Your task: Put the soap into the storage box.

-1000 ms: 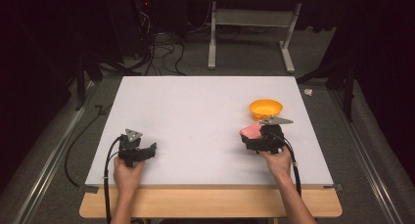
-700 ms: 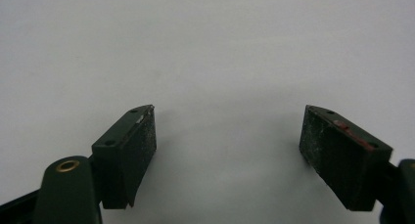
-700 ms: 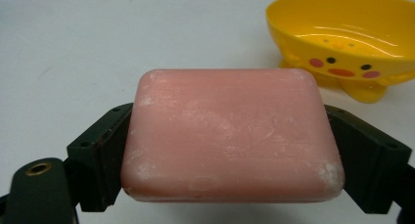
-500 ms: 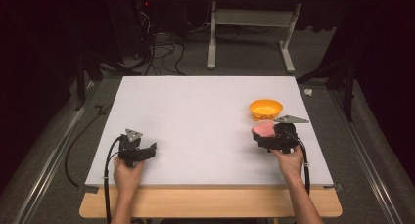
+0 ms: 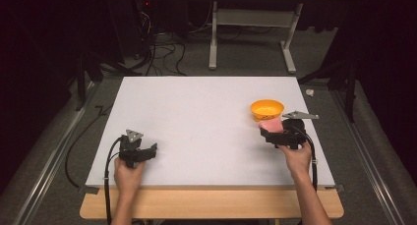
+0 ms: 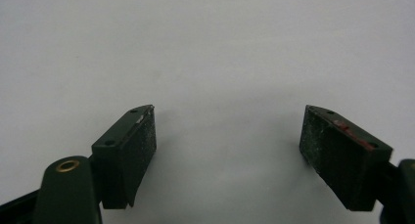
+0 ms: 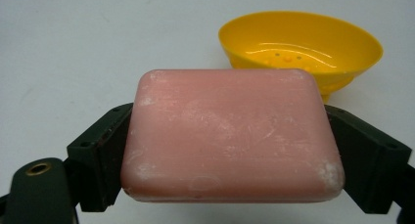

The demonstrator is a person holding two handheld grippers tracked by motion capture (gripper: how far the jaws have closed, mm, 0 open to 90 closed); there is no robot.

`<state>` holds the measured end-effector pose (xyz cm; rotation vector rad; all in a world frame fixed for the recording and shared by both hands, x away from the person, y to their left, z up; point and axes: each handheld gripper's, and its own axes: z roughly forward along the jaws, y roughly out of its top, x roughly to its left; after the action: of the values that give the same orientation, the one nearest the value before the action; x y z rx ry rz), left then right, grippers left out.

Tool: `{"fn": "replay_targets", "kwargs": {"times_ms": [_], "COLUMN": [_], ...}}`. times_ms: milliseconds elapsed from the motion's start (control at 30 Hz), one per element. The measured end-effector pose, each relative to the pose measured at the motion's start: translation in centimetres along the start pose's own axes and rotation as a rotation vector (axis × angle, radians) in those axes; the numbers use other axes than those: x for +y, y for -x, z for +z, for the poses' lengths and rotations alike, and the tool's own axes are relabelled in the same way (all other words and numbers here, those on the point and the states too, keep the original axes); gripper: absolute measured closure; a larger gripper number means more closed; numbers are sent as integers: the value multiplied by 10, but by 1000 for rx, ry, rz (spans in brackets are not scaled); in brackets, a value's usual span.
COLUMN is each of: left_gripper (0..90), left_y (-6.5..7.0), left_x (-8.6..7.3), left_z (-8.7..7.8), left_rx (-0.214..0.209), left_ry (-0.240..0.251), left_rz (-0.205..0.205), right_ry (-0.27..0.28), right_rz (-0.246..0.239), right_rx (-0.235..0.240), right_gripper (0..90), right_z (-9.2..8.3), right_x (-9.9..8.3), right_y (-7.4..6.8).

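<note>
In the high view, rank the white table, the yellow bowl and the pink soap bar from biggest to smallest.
1. White table
2. Yellow bowl
3. Pink soap bar, clamped in the right gripper just near of the bowl

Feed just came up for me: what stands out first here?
A pink soap clamped in the right tongs, near the table's right edge. Just beyond it sits a yellow dish, empty. The left tongs rest open near the front left.
</note>
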<state>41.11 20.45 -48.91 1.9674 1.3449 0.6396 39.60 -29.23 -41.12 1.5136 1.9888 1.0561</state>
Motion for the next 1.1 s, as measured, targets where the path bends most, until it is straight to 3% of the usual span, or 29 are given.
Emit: {"fn": "replay_targets", "kwargs": {"times_ms": [33,267,933,1100], "left_gripper": [216,216,216,216], "left_y": [0,0,0,0], "left_x": [0,0,0,0], "left_z": [0,0,0,0], "left_rx": [1,1,-1,-1], "left_ry": [0,1,-2,-2], "left_rz": [1,1,0,0], "right_ry": [4,3,-4,-20], "right_rz": [21,40,46,41], "right_rx": [9,13,7,-18], "right_gripper": [139,139,139,139], "right_z": [-2,-3,4,14], "right_x": [3,12,39,48], "right_y": [4,12,21,23]}}
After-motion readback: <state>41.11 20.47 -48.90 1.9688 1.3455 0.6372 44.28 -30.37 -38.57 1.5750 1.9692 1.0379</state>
